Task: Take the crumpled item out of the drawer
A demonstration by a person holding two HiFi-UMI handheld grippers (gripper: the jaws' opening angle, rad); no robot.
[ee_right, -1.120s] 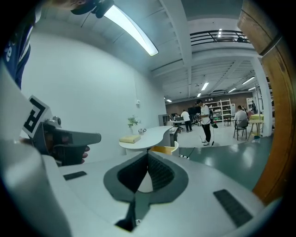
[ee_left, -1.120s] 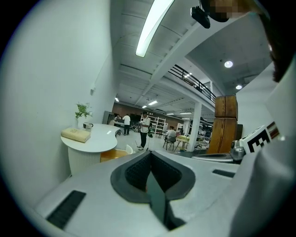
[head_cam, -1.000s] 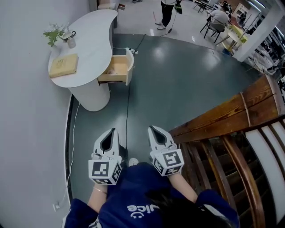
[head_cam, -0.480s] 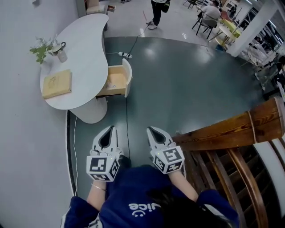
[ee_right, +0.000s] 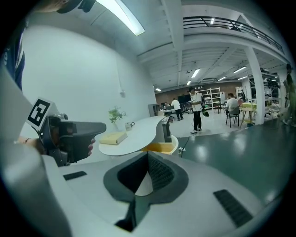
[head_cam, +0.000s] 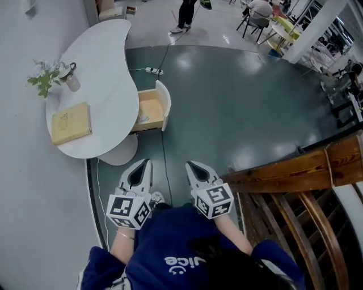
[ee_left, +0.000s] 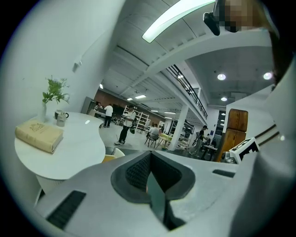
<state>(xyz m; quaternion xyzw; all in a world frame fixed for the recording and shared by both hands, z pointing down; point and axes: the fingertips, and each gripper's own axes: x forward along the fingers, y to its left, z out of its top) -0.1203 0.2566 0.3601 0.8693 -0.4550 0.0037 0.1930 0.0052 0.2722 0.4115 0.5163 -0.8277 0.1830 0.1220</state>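
The white curved table [head_cam: 108, 73] stands at the left, with its wooden drawer [head_cam: 152, 110] pulled open toward the floor. A small pale crumpled item [head_cam: 143, 119] lies at the drawer's near left corner. My left gripper [head_cam: 146, 163] and right gripper [head_cam: 190, 165] are held side by side near me, short of the table, both shut and empty. In the left gripper view the left gripper [ee_left: 150, 155] has its jaws together, with the drawer's [ee_left: 111, 156] edge just above them. In the right gripper view the right gripper [ee_right: 148, 154] points at the drawer [ee_right: 162, 147].
On the table lie a tan book [head_cam: 70, 123], a small plant [head_cam: 42, 79] and a cup [head_cam: 69, 76]. A cable [head_cam: 164, 153] runs over the floor from a power strip [head_cam: 152, 71] toward me. A wooden bench [head_cam: 295, 181] stands at the right. A person [head_cam: 184, 14] stands far back.
The table and the open drawer have come nearer and lower in the head view. Both grippers have moved forward toward them, still shut.
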